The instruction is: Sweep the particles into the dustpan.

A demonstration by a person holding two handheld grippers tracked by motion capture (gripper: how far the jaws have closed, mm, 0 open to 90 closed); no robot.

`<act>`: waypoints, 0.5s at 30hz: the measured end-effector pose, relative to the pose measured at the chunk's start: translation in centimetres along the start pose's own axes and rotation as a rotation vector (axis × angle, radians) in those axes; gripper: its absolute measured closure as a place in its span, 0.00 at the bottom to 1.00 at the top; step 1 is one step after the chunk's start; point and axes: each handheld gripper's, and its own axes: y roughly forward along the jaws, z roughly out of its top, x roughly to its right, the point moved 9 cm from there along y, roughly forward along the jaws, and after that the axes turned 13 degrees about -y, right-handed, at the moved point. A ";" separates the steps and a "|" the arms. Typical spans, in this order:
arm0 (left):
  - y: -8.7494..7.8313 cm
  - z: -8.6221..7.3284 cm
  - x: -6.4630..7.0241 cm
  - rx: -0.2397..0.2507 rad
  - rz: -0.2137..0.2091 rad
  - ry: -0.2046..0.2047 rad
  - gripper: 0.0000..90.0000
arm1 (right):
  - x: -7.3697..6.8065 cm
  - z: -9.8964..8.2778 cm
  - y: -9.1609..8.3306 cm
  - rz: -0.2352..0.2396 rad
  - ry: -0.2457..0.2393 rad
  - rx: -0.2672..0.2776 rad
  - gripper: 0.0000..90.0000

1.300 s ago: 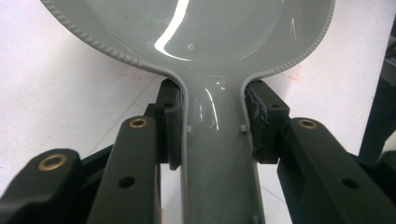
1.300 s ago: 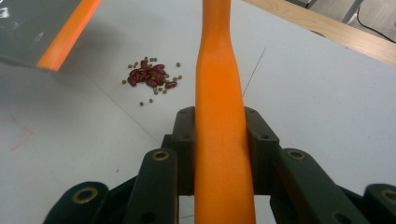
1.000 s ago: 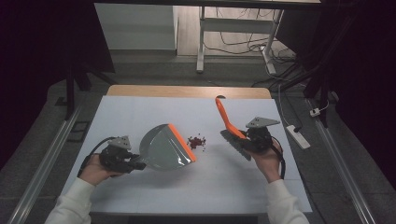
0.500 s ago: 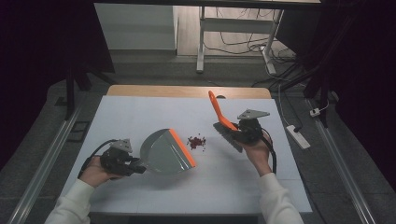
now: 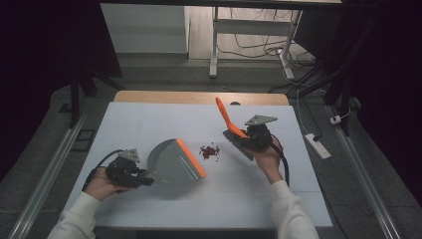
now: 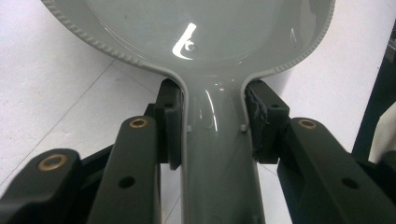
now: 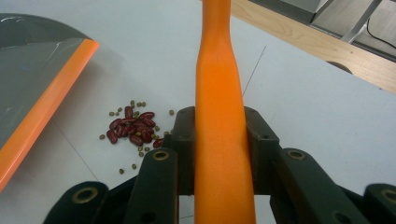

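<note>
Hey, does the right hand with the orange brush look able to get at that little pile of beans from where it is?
Probably yes. The right gripper, shut on the brush, hangs just right of the beans, with bare table between. The dustpan lies on the pile's far side, not in the way.

Both grippers' (image 5: 149, 178) (image 5: 238, 137) jaws apparently clamped tight

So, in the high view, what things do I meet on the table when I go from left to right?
Left gripper → dustpan → beans → orange brush handle → right gripper.
</note>
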 end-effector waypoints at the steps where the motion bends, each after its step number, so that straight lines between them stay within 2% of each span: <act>1: 0.1 0.0 0.0 -0.003 0.002 -0.001 0.69 | 0.0 0.0 0.1 0.001 0.000 -0.002 0.78; 15: 1.5 0.5 0.4 -0.041 -0.012 0.014 0.69 | -0.7 0.2 2.3 0.013 -0.033 -0.037 0.78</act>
